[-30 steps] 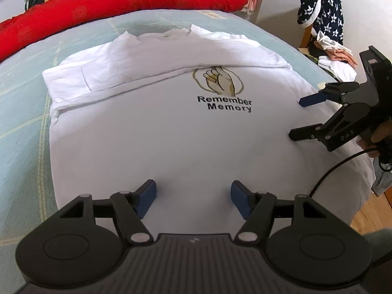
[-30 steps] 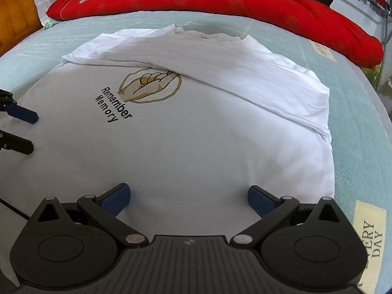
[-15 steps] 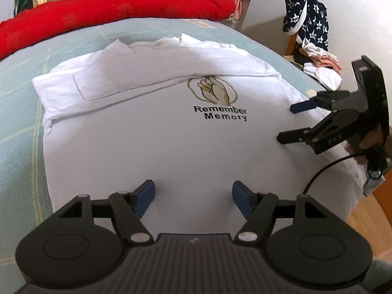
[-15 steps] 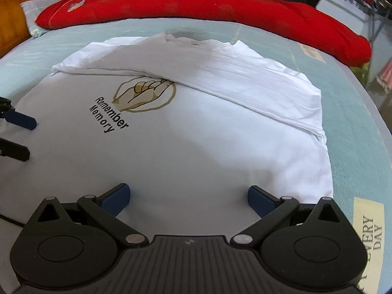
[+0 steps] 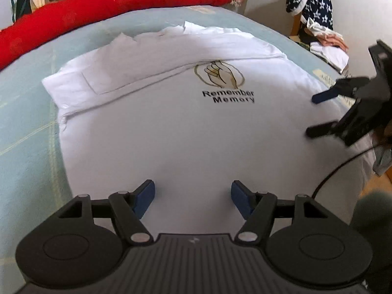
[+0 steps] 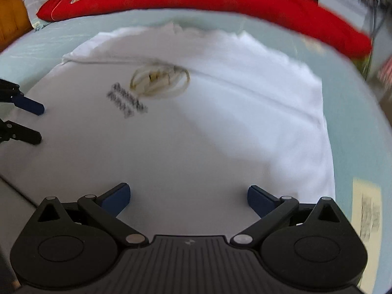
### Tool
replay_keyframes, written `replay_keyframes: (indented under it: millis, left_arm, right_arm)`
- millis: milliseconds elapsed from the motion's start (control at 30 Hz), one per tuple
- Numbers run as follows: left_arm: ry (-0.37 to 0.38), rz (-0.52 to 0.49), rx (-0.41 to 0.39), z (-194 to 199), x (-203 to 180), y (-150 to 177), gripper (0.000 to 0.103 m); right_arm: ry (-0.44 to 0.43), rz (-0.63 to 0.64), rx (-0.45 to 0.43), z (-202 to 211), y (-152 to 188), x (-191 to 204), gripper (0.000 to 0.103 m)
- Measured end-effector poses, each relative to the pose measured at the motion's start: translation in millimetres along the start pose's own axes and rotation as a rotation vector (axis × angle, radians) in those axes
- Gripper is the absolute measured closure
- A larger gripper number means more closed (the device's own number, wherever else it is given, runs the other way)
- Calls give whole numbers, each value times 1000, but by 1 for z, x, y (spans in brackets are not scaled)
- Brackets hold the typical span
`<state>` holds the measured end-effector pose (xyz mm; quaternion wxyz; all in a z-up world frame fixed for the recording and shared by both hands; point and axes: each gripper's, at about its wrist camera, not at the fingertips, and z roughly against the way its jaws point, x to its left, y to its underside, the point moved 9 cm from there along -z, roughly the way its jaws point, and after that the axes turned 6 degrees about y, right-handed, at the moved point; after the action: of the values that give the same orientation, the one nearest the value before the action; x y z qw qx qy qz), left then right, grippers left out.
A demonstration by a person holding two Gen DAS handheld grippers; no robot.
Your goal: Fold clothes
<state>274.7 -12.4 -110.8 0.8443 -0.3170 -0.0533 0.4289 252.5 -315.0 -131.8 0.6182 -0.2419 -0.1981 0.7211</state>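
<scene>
A white T-shirt (image 5: 171, 127) lies flat on the bed (image 5: 27, 122), its far part folded over toward the print. The left gripper (image 5: 192, 197) and the right gripper (image 6: 188, 196) both hover spread wide and empty above its near hem, bare sheet flanking either side edge.

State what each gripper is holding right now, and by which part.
Nothing is held. The left gripper and the right gripper both hang open above the white T-shirt, with no cloth between the fingers.
</scene>
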Motion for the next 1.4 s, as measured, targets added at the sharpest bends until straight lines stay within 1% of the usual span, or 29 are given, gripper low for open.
replay_keyframes:
  millis: [67, 167, 233, 300, 400, 500, 533, 600, 667, 700, 767, 833, 900, 967, 1033, 1100, 1233, 1333, 1400]
  left_arm:
    - [-34, 10, -40, 7, 1, -6, 35]
    - [-74, -13, -91, 7, 1, -25, 35]
    - [-80, -55, -117, 3, -7, -35, 35]
    - [-70, -108, -139, -1, -18, -42, 35]
    - [-44, -180, -159, -3, -32, -43, 35]
    - [-49, -194, -196, 3, -40, -40, 35]
    - [-51, -185, -214, 7, -43, -38, 35]
    - [-69, -171, -278, 22, -53, -27, 35]
    - [-80, -155, -313, 30, -63, -16, 34]
    - [-84, -146, -325, 33, -67, -11, 31]
    - [-91, -128, -349, 39, -76, 0, 31]
    - [-98, -111, -372, 45, -85, 10, 32]
    - [-101, -94, -378, 41, -90, 18, 31]
    - [-102, -79, -378, 34, -93, 24, 32]
    - [-99, -51, -374, 26, -96, 31, 32]
    - [-95, -24, -351, 19, -95, 42, 32]
    - [-112, -21, -317, 19, -92, 66, 31]
    - [-93, 5, -323, 30, -85, 75, 31]
    - [-82, 24, -345, 40, -77, 73, 31]
  right_arm:
    - [-32, -22, 27, 6, 7, -10, 0]
    - [-52, -34, -19, 7, -14, -21, 0]
    - [-64, -28, -47, 3, -31, -21, 0]
    - [-100, -19, -56, -1, -41, -14, 0]
    - [-168, -31, -73, -1, -46, 0, 0]
    - [-220, -45, -113, 8, -47, 9, 0]
    - [-213, -47, -135, 15, -45, 11, 0]
    - [-182, -47, -182, 33, -37, 13, 0]
    - [-152, -39, -237, 56, -20, 18, 0]
    - [-150, -32, -251, 66, -10, 22, 0]
    - [-149, -23, -267, 83, 11, 30, 0]
    - [-133, -41, -262, 88, 26, 37, 0]
    - [-96, -39, -273, 85, 34, 41, 0]
    - [-39, -30, -255, 73, 42, 43, 0]
    - [-34, -75, -227, 59, 52, 43, 0]
    - [-37, -132, -173, 46, 64, 43, 0]
    - [12, -128, -207, 45, 73, 48, 0]
    - [34, -140, -208, 45, 76, 49, 0]
    - [44, -151, -200, 45, 76, 49, 0]
